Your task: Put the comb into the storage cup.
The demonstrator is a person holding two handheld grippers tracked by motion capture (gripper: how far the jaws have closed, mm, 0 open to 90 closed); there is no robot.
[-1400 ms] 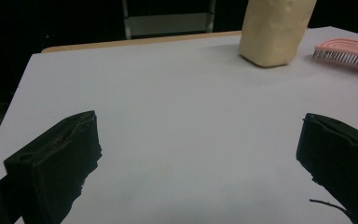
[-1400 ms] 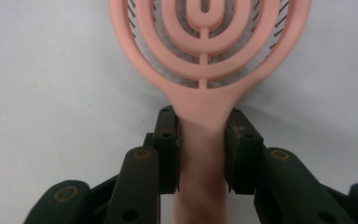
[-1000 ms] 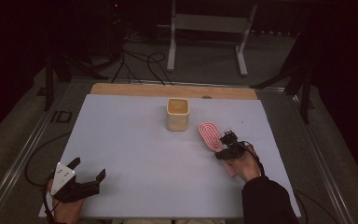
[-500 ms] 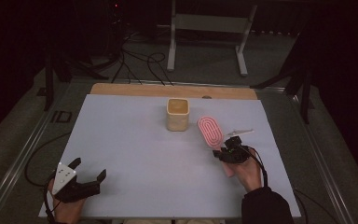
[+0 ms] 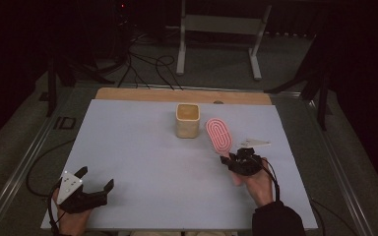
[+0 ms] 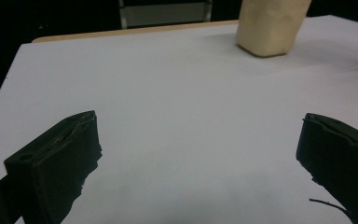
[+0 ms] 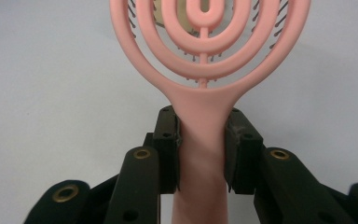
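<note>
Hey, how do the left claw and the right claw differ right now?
The left claw is wide open with nothing between its jaws, while the right claw is shut on the handle of the pink hairbrush. The left claw sits near the table's front left corner; the right claw is at the right side, nearer the tan cup. Both are black, hand-held and point away from the person.
</note>
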